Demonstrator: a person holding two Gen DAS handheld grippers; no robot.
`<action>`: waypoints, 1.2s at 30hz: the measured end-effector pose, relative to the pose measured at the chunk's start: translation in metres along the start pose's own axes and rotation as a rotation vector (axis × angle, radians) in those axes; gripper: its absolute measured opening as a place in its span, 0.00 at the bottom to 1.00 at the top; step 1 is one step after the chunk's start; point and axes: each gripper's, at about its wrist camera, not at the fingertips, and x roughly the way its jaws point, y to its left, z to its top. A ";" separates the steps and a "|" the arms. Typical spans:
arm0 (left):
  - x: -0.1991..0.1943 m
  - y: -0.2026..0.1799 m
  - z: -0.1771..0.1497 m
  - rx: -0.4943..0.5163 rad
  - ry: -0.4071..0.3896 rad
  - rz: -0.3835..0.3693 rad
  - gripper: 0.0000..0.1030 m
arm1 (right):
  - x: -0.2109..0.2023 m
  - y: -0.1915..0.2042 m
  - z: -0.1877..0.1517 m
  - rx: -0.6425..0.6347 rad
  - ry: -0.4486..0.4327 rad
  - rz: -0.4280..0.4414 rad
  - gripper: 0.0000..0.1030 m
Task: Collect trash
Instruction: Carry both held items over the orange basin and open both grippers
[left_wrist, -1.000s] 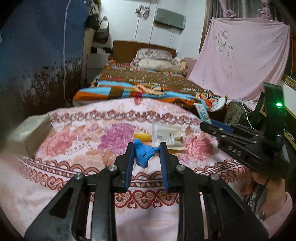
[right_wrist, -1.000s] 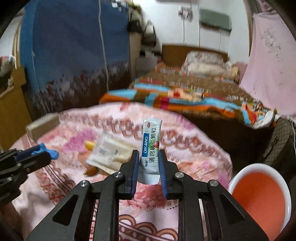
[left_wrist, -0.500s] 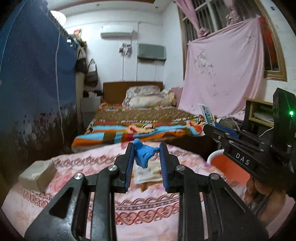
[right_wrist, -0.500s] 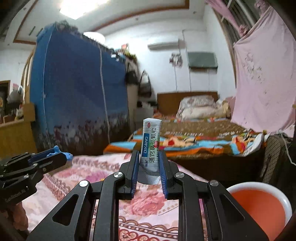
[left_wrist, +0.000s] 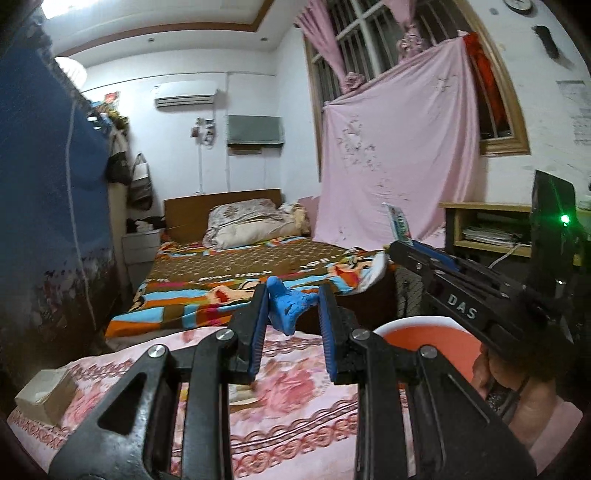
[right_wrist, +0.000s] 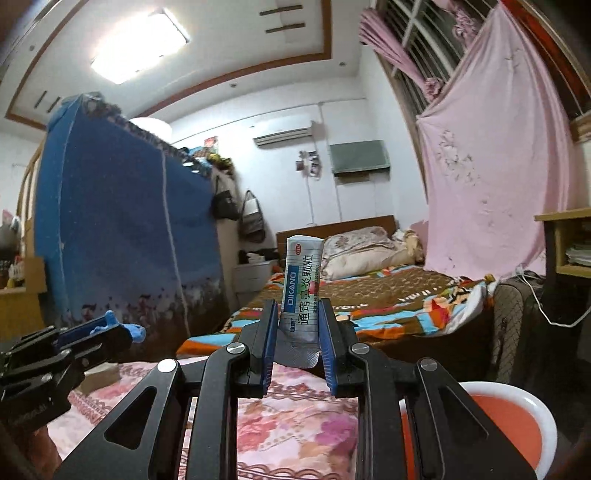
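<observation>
While both tools are hanging above the pink flowered bedspread (left_wrist: 295, 439), we are pinching a crumpled blue scrap (left_wrist: 286, 308) in the left gripper (left_wrist: 291, 314), its blue pads pressing on either side of the wad. We are clamping a white-and-blue sachet (right_wrist: 301, 295) upright in the right gripper (right_wrist: 298, 325); its label is reading "DIKANG" in white on a blue band, with large Chinese characters beside it that we cannot make out for certain. In the left wrist view the right gripper's side is showing the letters "DAS". A white-rimmed basin with an orange inside (right_wrist: 517, 432) is sitting just off the bedspread's right edge, below the right gripper. A tan block (left_wrist: 44, 395) is lying at the bedspread's left edge.
</observation>
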 end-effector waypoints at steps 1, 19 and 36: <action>0.002 -0.003 0.001 0.004 0.001 -0.011 0.11 | -0.001 -0.003 0.000 0.006 -0.001 -0.010 0.20; 0.056 -0.045 0.001 -0.097 0.129 -0.241 0.11 | -0.014 -0.058 0.001 0.098 0.022 -0.194 0.21; 0.097 -0.077 -0.005 -0.135 0.278 -0.358 0.11 | -0.015 -0.091 -0.008 0.191 0.096 -0.295 0.21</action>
